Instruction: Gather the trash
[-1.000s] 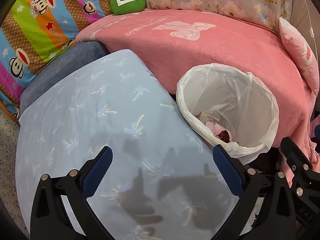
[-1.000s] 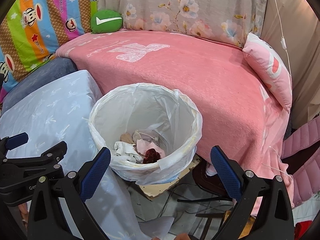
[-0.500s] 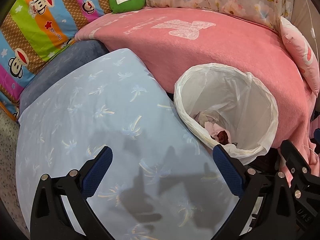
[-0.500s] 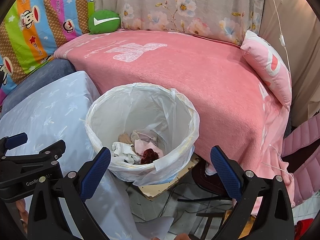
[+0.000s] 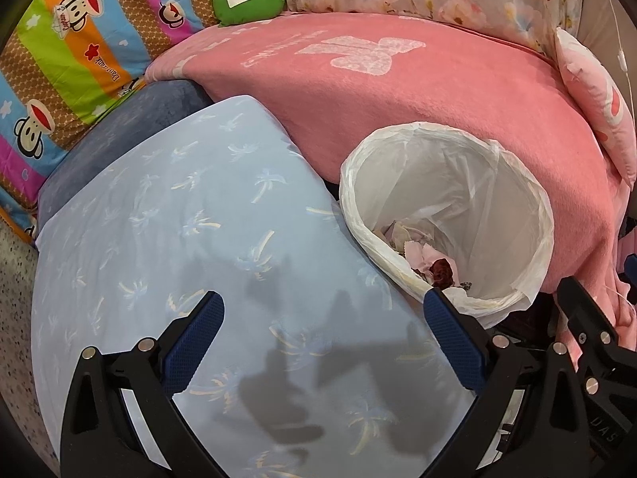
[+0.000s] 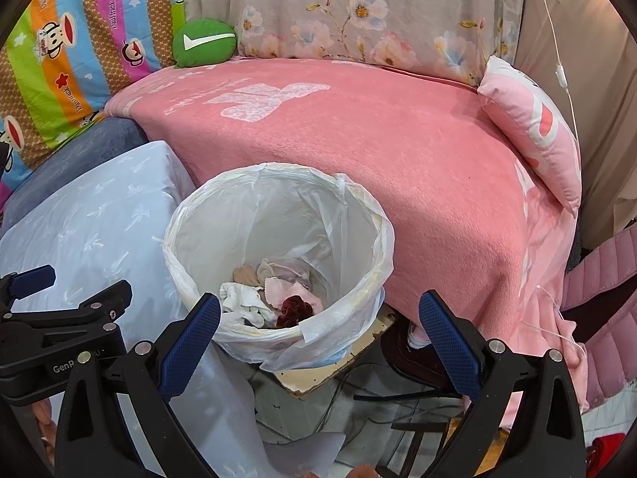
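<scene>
My left gripper [image 5: 321, 340] hangs wide apart and empty over the pale blue cloth [image 5: 167, 231]. My right gripper [image 6: 318, 332] also gapes empty, the lined trash bin [image 6: 278, 247] just ahead, holding what look like crumpled scraps [image 6: 274, 298].

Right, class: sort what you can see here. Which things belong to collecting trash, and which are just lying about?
Part of the job:
- bin lined with a white bag
- scraps already inside it
- left gripper, open and empty
- right gripper, open and empty

Just lying about:
- pink blanket
- green cushion
- pink pillow
- light blue cloth
</scene>
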